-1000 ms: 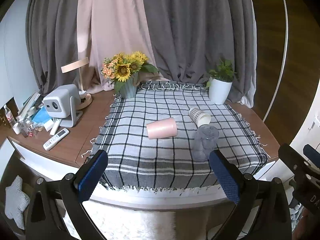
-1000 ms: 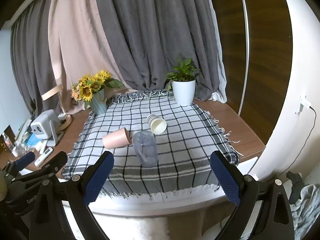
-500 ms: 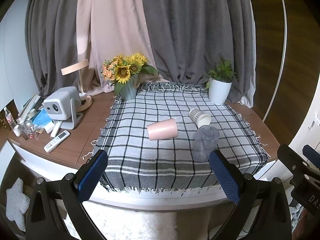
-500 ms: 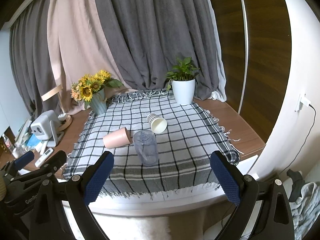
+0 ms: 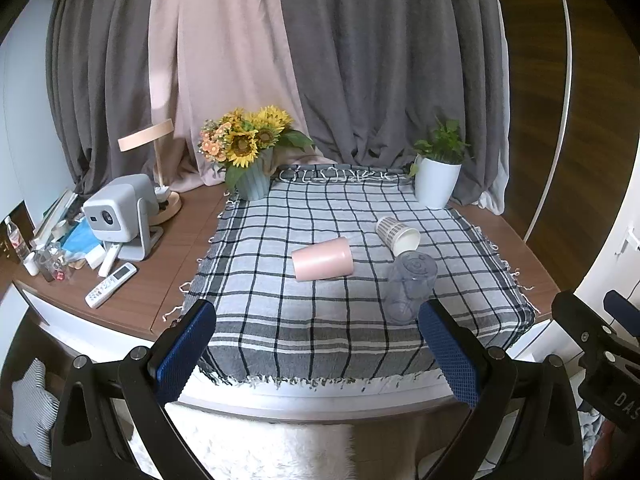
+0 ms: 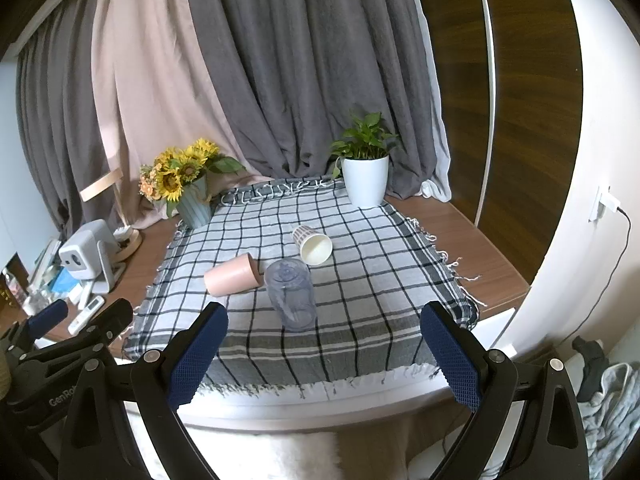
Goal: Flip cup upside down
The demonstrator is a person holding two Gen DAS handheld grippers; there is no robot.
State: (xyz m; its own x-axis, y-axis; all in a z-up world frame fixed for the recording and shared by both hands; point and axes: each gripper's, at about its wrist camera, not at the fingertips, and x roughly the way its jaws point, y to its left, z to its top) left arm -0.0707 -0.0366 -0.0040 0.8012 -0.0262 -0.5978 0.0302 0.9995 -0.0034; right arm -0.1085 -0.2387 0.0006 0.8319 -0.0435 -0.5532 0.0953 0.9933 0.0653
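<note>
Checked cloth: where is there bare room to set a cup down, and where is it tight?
Free: the near strip of the checked cloth in front of the clear cup, and the far band between the sunflower vase and white plant pot. Crowded: the middle, where the pink cup, clear cup and striped paper cup cluster.

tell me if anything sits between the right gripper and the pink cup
Nothing visible blocks it. The right gripper hangs open off the table edge; the clear cup stands just right of the pink cup, beside the path.

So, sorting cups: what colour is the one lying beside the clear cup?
Pink cup; left wrist view.
</note>
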